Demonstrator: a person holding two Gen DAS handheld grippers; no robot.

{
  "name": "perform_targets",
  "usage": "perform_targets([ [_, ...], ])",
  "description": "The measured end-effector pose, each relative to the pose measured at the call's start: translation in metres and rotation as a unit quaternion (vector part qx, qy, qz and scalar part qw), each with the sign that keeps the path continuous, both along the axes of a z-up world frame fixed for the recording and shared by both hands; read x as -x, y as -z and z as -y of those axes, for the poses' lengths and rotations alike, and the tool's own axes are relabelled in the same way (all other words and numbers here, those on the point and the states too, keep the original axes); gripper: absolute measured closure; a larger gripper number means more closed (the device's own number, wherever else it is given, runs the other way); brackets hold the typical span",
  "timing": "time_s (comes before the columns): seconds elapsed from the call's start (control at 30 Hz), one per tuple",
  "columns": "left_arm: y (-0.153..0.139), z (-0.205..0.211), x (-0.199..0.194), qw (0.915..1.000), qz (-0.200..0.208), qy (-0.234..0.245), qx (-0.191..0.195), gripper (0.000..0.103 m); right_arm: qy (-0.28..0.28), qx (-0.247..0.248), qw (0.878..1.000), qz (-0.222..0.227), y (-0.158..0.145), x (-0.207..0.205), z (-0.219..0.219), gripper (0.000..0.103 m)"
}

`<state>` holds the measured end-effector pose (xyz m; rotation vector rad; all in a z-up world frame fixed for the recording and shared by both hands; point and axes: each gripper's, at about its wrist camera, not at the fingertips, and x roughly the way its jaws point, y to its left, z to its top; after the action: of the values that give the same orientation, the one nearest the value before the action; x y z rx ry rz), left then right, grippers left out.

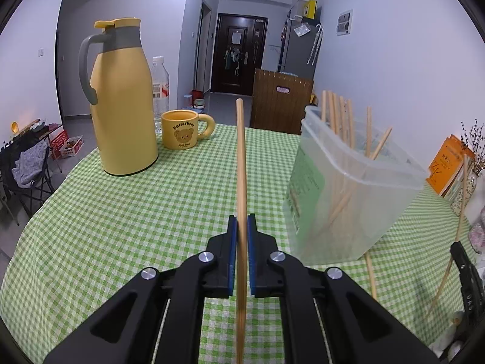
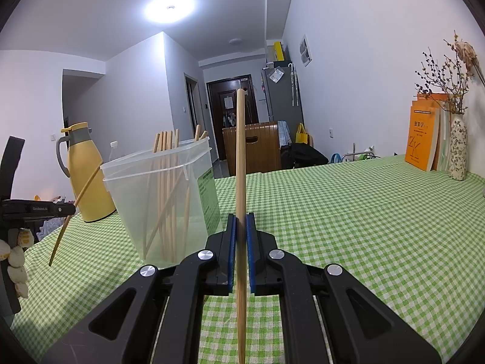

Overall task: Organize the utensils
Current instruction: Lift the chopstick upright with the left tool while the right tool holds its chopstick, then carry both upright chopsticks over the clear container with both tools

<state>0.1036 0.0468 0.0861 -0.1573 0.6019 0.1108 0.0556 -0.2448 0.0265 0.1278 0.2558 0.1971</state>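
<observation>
The left gripper has black arms and blue pads, squeezed tight on a long, round, smooth wooden stick. The stick stands up between the pads. The right gripper pinches a second stick the same way. A clear plastic tub sits on the green checked cloth, to the right of the left gripper. More sticks lean inside it. A yellow jug and a yellow mug stand far back on the left.
</observation>
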Motion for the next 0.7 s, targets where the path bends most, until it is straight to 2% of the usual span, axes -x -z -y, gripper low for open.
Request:
perform_targets([
  [0.23,-0.016,0.008,0.022,0.9997,0.022,0.004,0.002,0.099,-0.002,0.003,1.0,0.006,-0.001,0.003,-0.001,0.096],
  [0.7,-0.032,0.013,0.039,0.998,0.063,-0.004,0.004,0.099,-0.003,0.002,1.0,0.013,-0.002,0.006,-0.002,0.096],
])
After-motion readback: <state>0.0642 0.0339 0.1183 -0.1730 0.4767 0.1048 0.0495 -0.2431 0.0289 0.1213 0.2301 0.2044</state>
